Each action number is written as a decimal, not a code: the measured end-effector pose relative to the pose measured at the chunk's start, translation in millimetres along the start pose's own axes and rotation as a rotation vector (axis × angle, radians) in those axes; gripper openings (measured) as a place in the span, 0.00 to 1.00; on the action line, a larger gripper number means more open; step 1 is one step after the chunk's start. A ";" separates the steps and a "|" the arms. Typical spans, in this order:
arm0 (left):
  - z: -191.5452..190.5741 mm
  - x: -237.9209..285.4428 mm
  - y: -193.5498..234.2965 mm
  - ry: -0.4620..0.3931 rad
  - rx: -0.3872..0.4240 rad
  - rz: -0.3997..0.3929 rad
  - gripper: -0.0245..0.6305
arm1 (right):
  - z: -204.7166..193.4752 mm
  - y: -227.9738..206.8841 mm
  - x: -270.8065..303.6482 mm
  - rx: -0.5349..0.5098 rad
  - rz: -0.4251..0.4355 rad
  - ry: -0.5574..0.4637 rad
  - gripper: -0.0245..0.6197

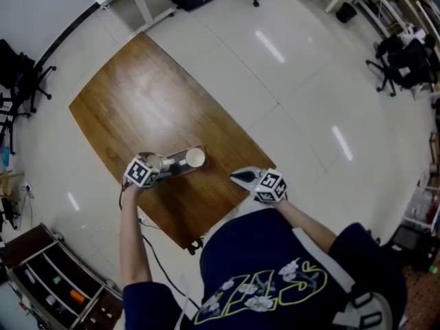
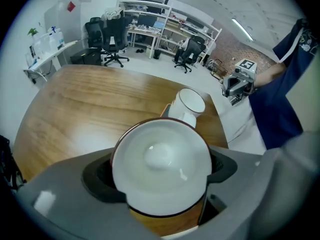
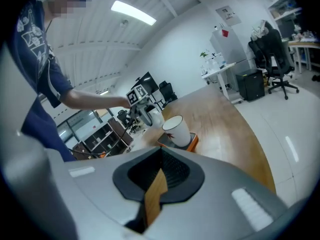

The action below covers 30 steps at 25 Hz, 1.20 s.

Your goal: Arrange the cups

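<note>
Two white cups showed. The left gripper [image 1: 157, 165] squeezed one cup [image 2: 161, 166] at mid frame, maybe just above the one tray [image 1: 177, 162]. The other cup [image 1: 195, 157] stood on that tray. The right gripper [image 1: 240, 178], lower right, was closed tight, empty.

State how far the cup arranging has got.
Done: one white ceramic cup stands on the dark, orange-edged tray. In hand: the left gripper clamps a second white cup with a dark rim near that tray. Left: setting it down, probably on the tray; the right gripper is shut and empty.
</note>
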<state>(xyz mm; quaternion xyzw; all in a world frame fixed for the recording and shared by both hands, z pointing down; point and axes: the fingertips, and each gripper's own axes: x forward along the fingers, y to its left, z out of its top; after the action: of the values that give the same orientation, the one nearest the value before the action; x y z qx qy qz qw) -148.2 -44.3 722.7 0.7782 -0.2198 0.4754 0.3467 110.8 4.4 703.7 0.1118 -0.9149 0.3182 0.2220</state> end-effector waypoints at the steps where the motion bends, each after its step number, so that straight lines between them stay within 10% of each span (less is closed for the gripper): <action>1: -3.2 3.5 -2.3 0.003 0.012 0.002 0.71 | 3.0 1.5 0.6 0.005 0.002 -0.008 0.04; 20: -14.8 70.2 -13.2 0.203 0.399 0.097 0.71 | -14.9 15.6 -32.2 0.029 -0.060 -0.012 0.04; 30: -7.8 75.8 -12.6 0.028 0.354 0.058 0.73 | -27.3 16.4 -49.3 0.008 -0.092 0.011 0.04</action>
<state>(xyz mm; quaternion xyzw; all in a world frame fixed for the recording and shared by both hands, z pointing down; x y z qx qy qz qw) -110.0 -31.0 788.5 0.8138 -0.1503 0.5272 0.1931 157.5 37.4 690.6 0.1528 -0.9063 0.3117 0.2411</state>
